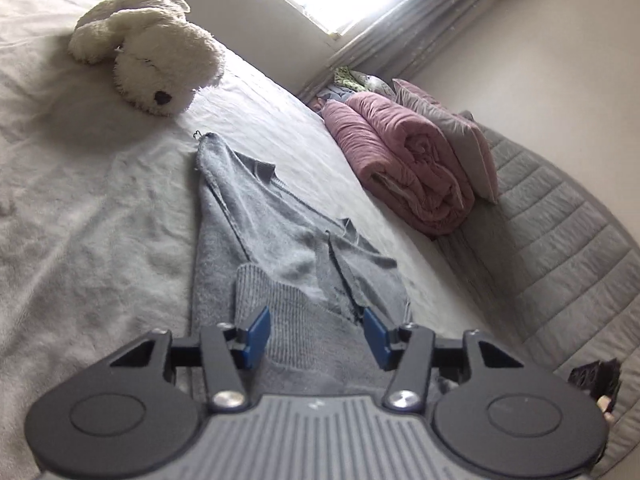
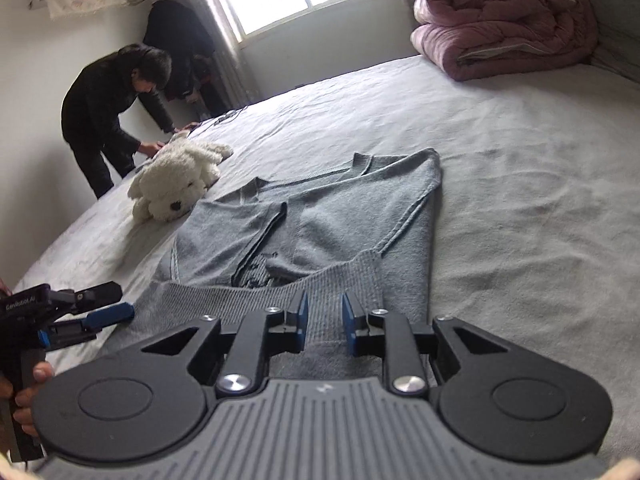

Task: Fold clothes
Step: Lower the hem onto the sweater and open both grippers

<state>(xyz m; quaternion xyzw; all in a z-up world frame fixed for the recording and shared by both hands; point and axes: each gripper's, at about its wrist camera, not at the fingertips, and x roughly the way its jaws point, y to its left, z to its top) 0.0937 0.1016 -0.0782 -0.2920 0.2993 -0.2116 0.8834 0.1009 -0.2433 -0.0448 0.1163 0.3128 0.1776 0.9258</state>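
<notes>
Both tools gape over grey sweater (image 2: 320, 220) hem

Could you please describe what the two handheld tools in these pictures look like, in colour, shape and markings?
Both match: the left tool and the right tool each have two flat blue fingers on black linkage arms with silver pivot screws, two round black discs at the sides, and a ribbed grey centre plate bearing a small pale mark. From the right wrist view, the left tool's black body carries white "GenRobot.AI" lettering.
</notes>
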